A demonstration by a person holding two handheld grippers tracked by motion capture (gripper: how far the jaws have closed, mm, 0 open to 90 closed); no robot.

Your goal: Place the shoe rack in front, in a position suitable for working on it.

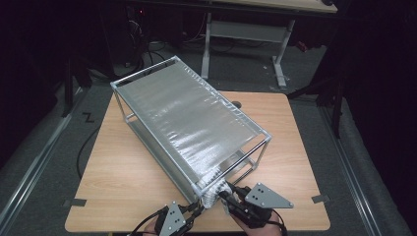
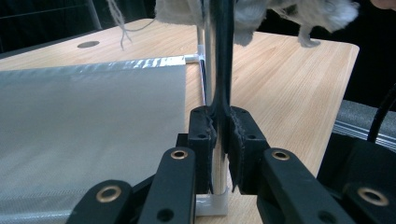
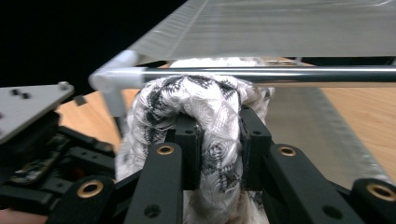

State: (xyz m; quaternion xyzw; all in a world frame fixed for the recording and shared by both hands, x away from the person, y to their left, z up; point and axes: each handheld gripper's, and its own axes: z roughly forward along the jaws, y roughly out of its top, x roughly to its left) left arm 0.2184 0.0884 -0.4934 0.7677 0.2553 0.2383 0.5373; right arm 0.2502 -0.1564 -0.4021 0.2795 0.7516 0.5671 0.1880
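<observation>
A metal rack (image 1: 189, 118) with silvery mesh shelves stands slantwise on the wooden table (image 1: 123, 172). A white-and-black patterned cloth (image 1: 215, 191) is bunched at the rack's nearest corner. My right gripper (image 3: 217, 135) is shut on this cloth (image 3: 205, 102), just under the chrome top rail (image 3: 303, 74). My left gripper (image 2: 223, 135) is shut on a thin dark strip (image 2: 224, 70) that hangs from the cloth (image 2: 182, 11), right beside the chrome corner post (image 2: 210, 56). From above, the left gripper (image 1: 199, 206) and right gripper (image 1: 227, 192) sit close together at that corner.
The rack covers most of the table's middle and back left. Bare wood lies to its left and right. The table's front edge is just behind both hands. A cable hole (image 1: 237, 104) is at the far side. A desk frame (image 1: 246, 29) stands beyond the table.
</observation>
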